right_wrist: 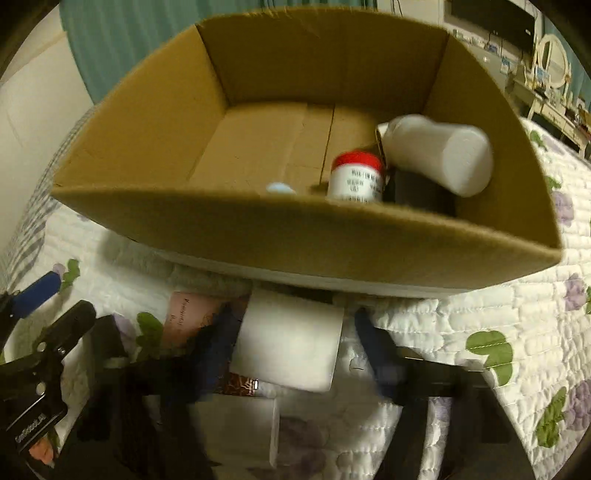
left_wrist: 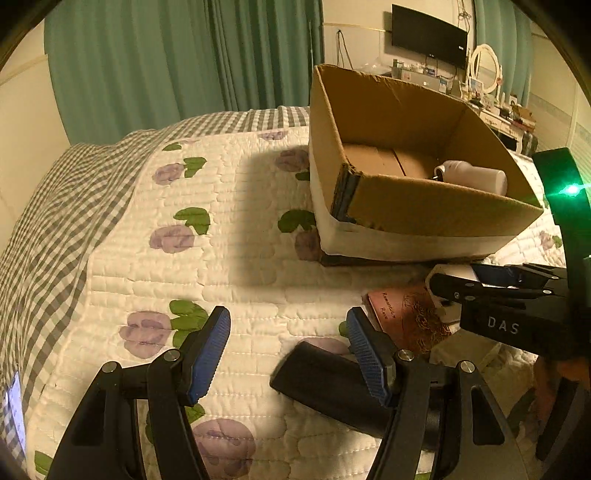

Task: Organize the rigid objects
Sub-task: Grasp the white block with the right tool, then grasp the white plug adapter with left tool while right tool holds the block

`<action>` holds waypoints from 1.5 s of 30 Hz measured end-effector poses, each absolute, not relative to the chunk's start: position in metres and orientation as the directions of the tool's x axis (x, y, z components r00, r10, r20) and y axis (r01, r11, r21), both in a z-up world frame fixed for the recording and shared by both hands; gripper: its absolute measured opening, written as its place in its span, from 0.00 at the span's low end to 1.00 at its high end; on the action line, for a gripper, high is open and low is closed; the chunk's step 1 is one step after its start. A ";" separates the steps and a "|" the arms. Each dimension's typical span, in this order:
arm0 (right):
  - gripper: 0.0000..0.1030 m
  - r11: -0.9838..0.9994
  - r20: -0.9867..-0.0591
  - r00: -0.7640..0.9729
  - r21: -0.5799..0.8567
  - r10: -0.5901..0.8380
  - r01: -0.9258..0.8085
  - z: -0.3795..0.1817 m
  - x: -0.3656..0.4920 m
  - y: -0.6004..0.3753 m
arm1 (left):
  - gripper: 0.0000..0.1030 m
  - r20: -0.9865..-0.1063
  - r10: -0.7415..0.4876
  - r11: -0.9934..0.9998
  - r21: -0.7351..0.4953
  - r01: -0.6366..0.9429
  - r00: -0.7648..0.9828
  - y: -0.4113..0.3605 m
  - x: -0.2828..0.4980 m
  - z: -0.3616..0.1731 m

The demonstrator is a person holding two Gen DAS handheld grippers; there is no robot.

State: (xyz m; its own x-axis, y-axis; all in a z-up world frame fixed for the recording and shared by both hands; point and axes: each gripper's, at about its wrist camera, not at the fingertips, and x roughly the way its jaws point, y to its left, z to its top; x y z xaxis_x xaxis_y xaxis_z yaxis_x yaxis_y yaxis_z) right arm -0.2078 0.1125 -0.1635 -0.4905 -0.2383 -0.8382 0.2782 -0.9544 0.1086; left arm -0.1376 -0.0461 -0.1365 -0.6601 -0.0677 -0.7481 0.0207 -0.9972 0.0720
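Note:
A cardboard box (right_wrist: 258,229) stands on the quilted bed; it also shows in the left wrist view (left_wrist: 424,210). Inside lie a white bottle (right_wrist: 439,155), a red-capped white jar (right_wrist: 356,177) and a dark object (right_wrist: 417,192). My right gripper (right_wrist: 291,343) is open around a white box (right_wrist: 291,339) just in front of the cardboard box; its fingers do not clearly press it. A pink book (left_wrist: 402,317) lies beside it. My left gripper (left_wrist: 288,343) is open and empty above the quilt, with a black case (left_wrist: 332,384) under its right finger.
The flowered quilt (left_wrist: 240,258) covers the bed, with a checked sheet (left_wrist: 55,229) at its left edge. Green curtains (left_wrist: 166,62) hang behind. A dresser with a mirror (left_wrist: 484,70) and a wall screen (left_wrist: 428,35) stand at the far right.

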 end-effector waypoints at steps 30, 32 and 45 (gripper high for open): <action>0.49 -0.953 -0.755 -0.585 0.195 -0.297 0.232 -0.109 -0.154 0.211 | 0.66 -0.859 0.142 -0.958 0.005 -0.286 -0.492 0.081 -0.145 -0.172; 0.49 -0.952 -0.753 -0.584 0.202 -0.302 0.232 -0.109 -0.154 0.212 | 0.62 -0.856 0.136 -0.956 0.020 -0.294 -0.499 0.084 -0.145 -0.172; 0.49 -0.959 -0.708 -0.650 0.156 -0.276 0.237 -0.078 -0.136 0.209 | 0.43 -0.794 0.152 -0.960 0.023 -0.279 -0.588 0.075 -0.119 -0.126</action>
State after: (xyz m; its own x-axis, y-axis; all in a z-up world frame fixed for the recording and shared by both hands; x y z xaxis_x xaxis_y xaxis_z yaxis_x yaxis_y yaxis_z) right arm -0.1360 0.2090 -0.0780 -0.6504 -0.2761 -0.7076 0.2372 -0.9588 0.1561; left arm -0.1193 0.0748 -0.1263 -0.5880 0.1517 -0.7945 -0.2789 -0.9600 0.0231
